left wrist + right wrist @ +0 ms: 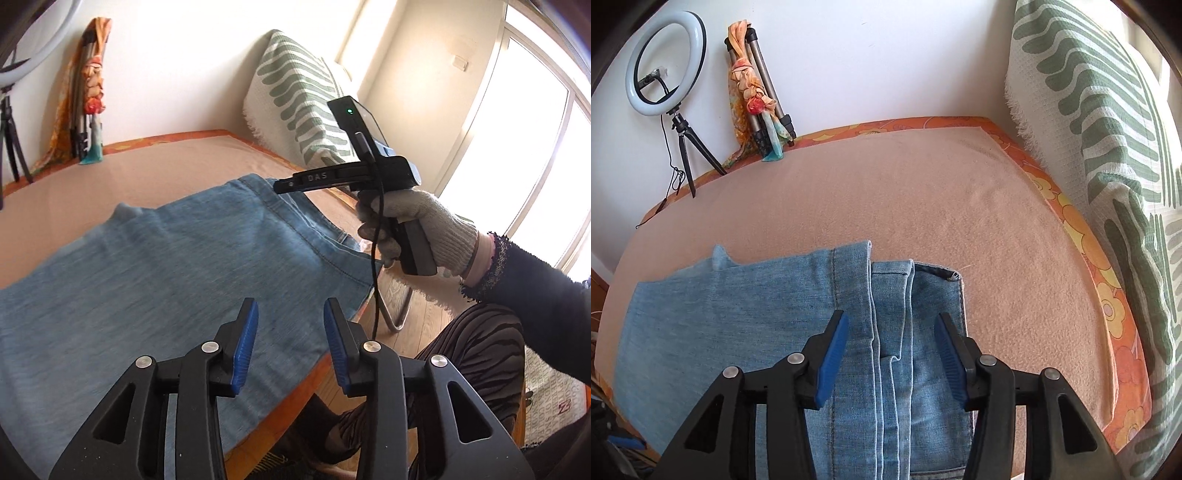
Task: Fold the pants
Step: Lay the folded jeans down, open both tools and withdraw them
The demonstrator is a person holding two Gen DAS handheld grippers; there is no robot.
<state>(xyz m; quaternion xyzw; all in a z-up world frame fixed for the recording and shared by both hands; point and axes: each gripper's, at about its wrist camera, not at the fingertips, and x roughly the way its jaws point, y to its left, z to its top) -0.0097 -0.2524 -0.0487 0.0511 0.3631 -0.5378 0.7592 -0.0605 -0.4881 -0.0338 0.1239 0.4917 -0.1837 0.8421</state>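
One pair of light blue jeans lies folded in layers on the near part of the table, which carries a peach blanket over an orange flowered cloth. Both tools are released, nothing between the blue pads: the left tool above the denim by the table edge, the right tool over the folded hems. One ring light and one tripod with a scarf stand at the white wall. One green-patterned cushion is at the right.
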